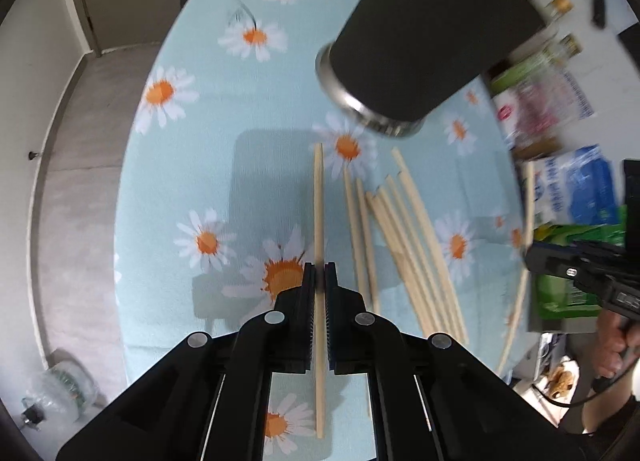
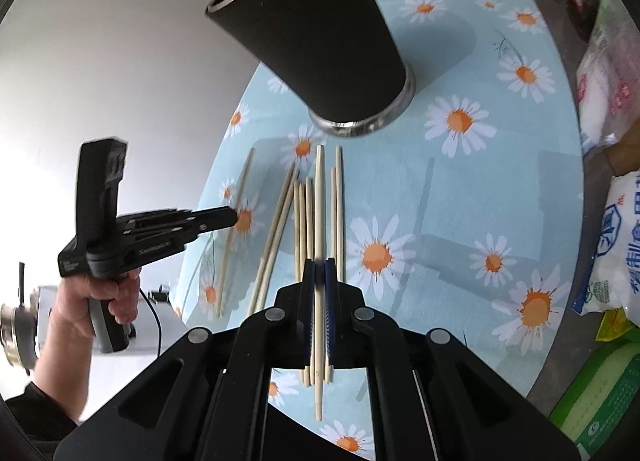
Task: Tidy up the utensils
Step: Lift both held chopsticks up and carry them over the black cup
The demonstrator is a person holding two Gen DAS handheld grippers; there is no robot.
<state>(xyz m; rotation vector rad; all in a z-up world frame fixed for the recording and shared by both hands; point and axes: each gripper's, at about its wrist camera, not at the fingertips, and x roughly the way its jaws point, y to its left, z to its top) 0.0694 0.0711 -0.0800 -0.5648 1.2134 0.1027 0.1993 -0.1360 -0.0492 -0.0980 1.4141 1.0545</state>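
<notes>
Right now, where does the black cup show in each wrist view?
Left wrist: black cup upper right, standing beyond the loose chopsticks.
Right wrist: black cup top centre, just past the chopstick tips.
Shared landmark: the daisy tablecloth under the cup's steel base in both views.

Daisy-print blue tablecloth (image 1: 192, 165), food packets (image 2: 612, 245), small bottles (image 1: 560, 5), grey floor (image 1: 80, 181)

Black cup (image 1: 432, 45) cut off at the top edge, inside hidden. Bottles (image 1: 560, 5) and packets (image 1: 552, 101) past the tabletop (image 1: 192, 165) blurred, labels unreadable. Chopstick (image 2: 319, 221) middle hidden between right claw (image 2: 319, 265) pads.
</notes>
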